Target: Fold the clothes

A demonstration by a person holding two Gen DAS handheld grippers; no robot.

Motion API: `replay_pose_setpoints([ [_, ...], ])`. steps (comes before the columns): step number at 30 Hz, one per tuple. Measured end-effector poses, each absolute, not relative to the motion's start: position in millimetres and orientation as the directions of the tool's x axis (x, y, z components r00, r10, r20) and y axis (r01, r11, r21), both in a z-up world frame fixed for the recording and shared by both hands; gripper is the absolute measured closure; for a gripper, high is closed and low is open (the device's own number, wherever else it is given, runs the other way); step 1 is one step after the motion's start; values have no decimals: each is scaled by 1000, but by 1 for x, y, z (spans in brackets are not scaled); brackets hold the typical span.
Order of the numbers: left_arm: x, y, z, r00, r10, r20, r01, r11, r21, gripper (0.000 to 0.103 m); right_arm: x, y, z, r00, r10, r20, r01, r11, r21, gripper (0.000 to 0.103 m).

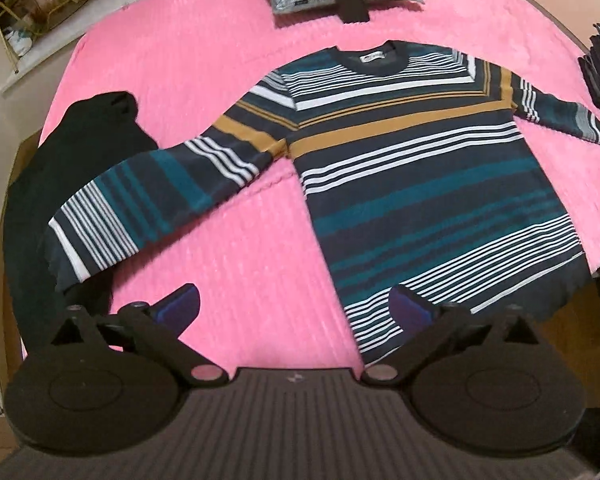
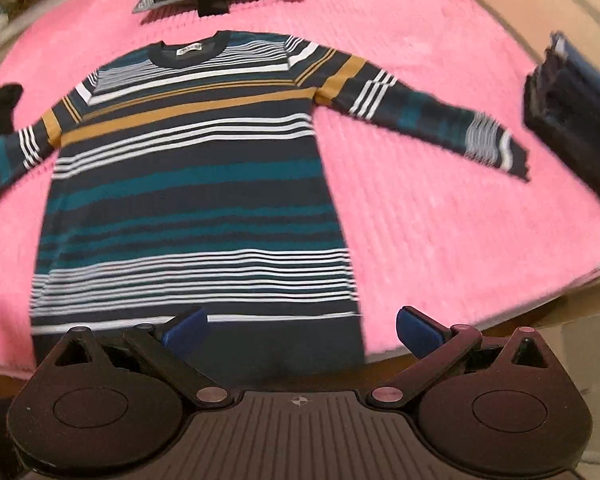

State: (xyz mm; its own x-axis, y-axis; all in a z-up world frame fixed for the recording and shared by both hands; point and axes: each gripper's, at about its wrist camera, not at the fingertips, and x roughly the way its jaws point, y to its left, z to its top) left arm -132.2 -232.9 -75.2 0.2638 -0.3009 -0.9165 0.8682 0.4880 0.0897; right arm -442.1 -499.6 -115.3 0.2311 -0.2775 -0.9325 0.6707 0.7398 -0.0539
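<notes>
The navy, teal and mustard striped knit sweater lies flat on the fuzzy pink bed cover, sleeves out, both the left claw and right claw released and empty, so grabbing just one layer at the hem could bunch it up.

Your left gripper is matte black, with two round housings flanking a ribbed grey centre plate. Blue fingers sit on angular black links, each pinned beside that plate by a pinkish metal rivet. Your right gripper matches it, its own ribbed plate bearing a small crosshair mark near the top edge.
</notes>
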Motion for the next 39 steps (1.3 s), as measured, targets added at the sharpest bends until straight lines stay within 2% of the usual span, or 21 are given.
replay_pose_setpoints([
  [12, -112, -208, -65, 194, -408, -892, 900, 435, -4, 3, -415, -417, -75, 263, -320, -910, 695, 717, -51, 0],
  [24, -107, -137, -76, 130, -395, -909, 912, 408, -47, 2, -377, -333, -60, 274, -292, -916, 623, 780, -62, 0],
  [33, -133, -171, -77, 168, -407, -898, 890, 455, -40, 2, -371, -389, -66, 287, -278, -916, 557, 827, -77, 0],
  [39, -174, -219, -86, 191, -369, -910, 822, 567, -57, 2, -375, -459, -79, 298, -219, -929, 429, 900, -75, 0],
])
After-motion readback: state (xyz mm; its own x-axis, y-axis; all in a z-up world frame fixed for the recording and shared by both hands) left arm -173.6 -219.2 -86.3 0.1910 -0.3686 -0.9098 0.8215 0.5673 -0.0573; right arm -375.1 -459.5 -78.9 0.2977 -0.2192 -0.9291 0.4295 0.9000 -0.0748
